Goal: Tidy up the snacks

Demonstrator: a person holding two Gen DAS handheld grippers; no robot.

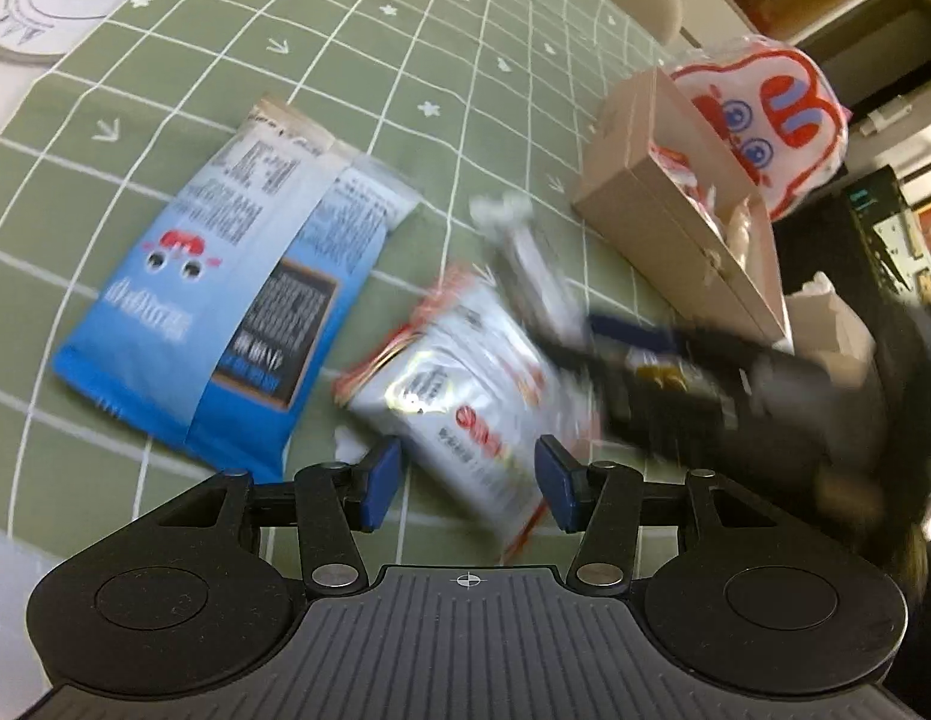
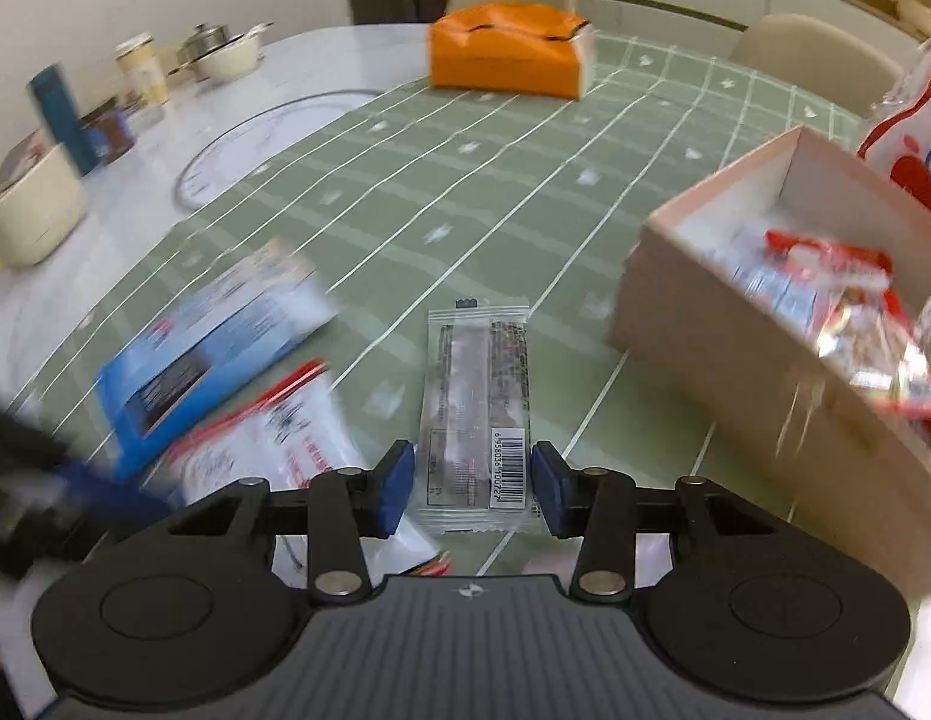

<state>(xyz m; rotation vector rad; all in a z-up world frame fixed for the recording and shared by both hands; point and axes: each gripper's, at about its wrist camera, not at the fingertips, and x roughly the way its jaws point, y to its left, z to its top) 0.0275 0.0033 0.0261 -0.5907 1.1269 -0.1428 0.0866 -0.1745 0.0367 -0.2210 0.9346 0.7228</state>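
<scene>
Snack in a clear, narrow plastic wrapper [image 2: 476,414] sits between our right gripper [image 2: 472,495] pads, long axis running straight ahead along the fingers, barcode end nearest us, serrated end pointing away. The blue pads press its two long edges, so we read the jaws as clamped on it. Ahead of the tool lies bare green checked tablecloth [image 2: 495,192]; off to the right stands an open beige cardboard box [image 2: 705,324] with red-and-white packets inside.

Our left gripper [image 1: 468,483] stands apart over a silver-and-red foil snack bag [image 1: 465,396], pads not touching it. A blue-and-white flat snack pouch [image 1: 225,300] lies ahead-left, its long axis slanting away to the right.
</scene>
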